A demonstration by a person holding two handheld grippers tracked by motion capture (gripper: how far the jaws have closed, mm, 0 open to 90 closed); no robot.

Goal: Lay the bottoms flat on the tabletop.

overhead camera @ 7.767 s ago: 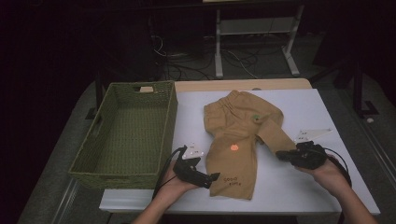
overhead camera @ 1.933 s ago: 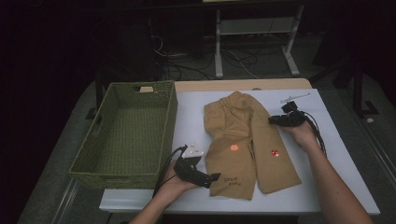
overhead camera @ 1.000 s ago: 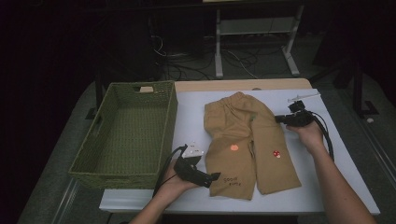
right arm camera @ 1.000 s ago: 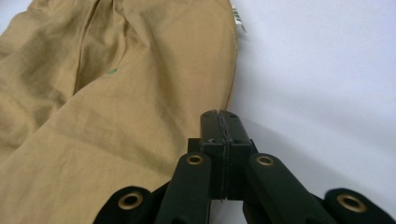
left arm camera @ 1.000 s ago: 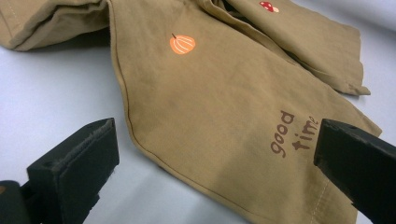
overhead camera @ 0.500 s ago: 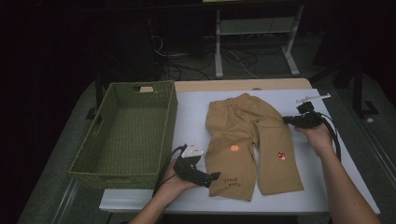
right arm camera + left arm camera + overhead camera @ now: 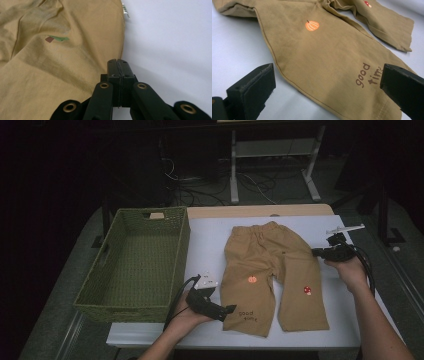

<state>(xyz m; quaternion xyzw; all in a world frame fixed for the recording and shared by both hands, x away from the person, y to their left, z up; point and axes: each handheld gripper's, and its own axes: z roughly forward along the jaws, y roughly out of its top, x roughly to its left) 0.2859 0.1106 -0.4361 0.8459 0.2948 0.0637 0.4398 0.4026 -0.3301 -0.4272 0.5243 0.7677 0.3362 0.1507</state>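
One pair of tan trousers [image 7: 272, 275] lies flat on the counter [image 7: 210, 240] between my two grippers: left fingers [image 7: 252, 87] wide open astride one hem, right fingers [image 7: 117, 68] pressed together, empty, beside its edge.

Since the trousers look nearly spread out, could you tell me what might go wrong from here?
The right gripper is shut at the outer edge of the trousers; whether it pinches the cloth I cannot tell, so a further pull could slip or drag the whole garment. The left gripper stands open astride the printed leg hem, so nothing anchors that end. The right leg hem already lies near the edge of the table.
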